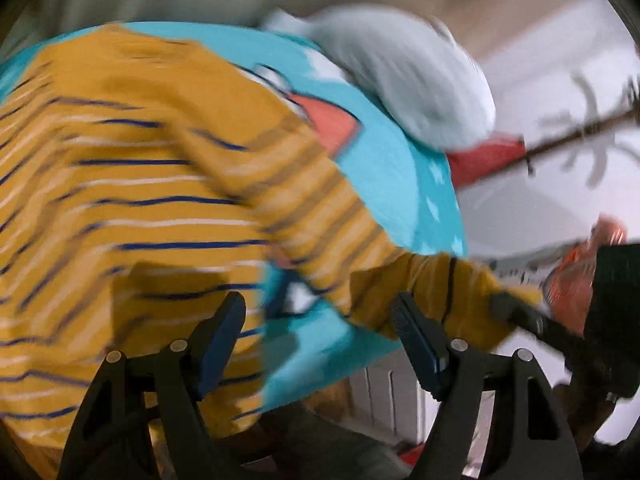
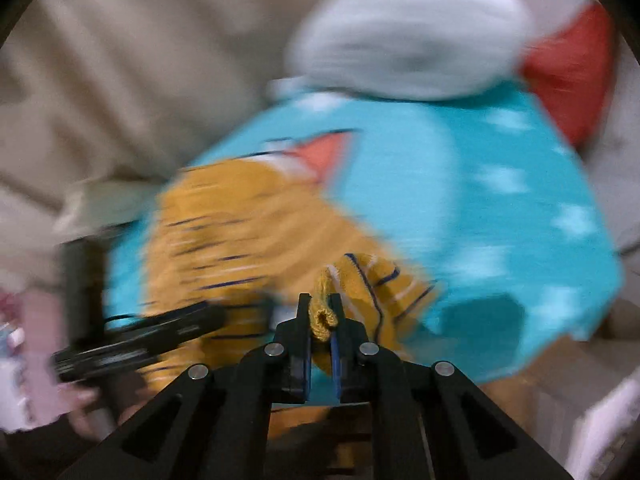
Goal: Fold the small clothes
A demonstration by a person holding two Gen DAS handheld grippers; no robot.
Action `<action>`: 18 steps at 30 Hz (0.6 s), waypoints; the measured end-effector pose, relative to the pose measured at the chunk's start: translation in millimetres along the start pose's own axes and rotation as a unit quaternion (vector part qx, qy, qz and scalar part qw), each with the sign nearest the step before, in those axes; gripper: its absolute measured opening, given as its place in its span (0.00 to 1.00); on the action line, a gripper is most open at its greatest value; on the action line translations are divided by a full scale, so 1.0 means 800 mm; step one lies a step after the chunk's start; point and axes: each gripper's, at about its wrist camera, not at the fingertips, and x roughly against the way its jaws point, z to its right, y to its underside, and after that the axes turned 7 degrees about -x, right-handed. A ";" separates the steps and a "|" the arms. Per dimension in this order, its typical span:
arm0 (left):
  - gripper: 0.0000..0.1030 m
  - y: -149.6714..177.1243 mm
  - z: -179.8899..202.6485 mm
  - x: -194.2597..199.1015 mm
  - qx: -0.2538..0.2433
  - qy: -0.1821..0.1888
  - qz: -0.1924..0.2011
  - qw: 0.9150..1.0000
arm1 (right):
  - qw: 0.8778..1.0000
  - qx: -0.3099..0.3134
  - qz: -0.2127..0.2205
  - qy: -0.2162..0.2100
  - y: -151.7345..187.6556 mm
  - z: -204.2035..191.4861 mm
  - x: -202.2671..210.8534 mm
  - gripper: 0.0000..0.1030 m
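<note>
A mustard-yellow top with blue and white stripes (image 1: 132, 184) lies spread on a turquoise cloth with a fox print (image 1: 384, 160). Its sleeve (image 1: 332, 216) is stretched out to the lower right. My right gripper (image 2: 322, 312) is shut on the sleeve's cuff (image 2: 324, 320), which bunches between the pads and is lifted off the turquoise cloth (image 2: 480, 184). In the left wrist view that gripper (image 1: 516, 312) shows dark at the sleeve's end. My left gripper (image 1: 320, 320) hangs open over the top's lower edge with nothing pinched; it appears blurred in the right wrist view (image 2: 140, 340).
A pale grey-blue bundle of cloth (image 2: 408, 32) lies at the far edge of the turquoise cloth, with a red piece of cloth (image 2: 572, 68) beside it. Beige bedding (image 2: 100, 80) lies behind and to the left. A white panelled surface (image 1: 380, 396) shows below the cloth's near edge.
</note>
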 end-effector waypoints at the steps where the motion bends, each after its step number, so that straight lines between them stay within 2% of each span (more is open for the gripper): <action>1: 0.73 0.006 -0.024 0.020 0.015 -0.002 0.009 1.000 | 1.000 0.016 -0.008 -0.018 0.009 -0.029 -0.010 0.08; 4: 0.73 0.032 -0.099 0.081 0.053 -0.030 0.037 0.997 | 0.993 0.068 -0.047 -0.079 0.041 -0.117 -0.056 0.08; 6: 0.73 0.051 -0.141 0.115 0.068 -0.045 0.049 0.995 | 0.987 0.108 -0.069 -0.095 0.064 -0.171 -0.090 0.08; 9: 0.73 0.080 -0.198 0.163 0.095 -0.067 0.071 0.991 | 0.978 0.145 -0.102 -0.113 0.095 -0.228 -0.141 0.08; 12: 0.73 0.108 -0.249 0.201 0.121 -0.091 0.088 0.985 | 0.969 0.179 -0.135 -0.104 0.126 -0.273 -0.207 0.08; 14: 0.73 0.125 -0.274 0.211 0.136 -0.104 0.088 0.981 | 0.965 0.188 -0.157 -0.090 0.149 -0.283 -0.254 0.08; 18: 0.73 0.145 -0.302 0.203 0.157 -0.101 0.075 0.979 | 0.963 0.175 -0.204 -0.034 0.179 -0.271 -0.329 0.16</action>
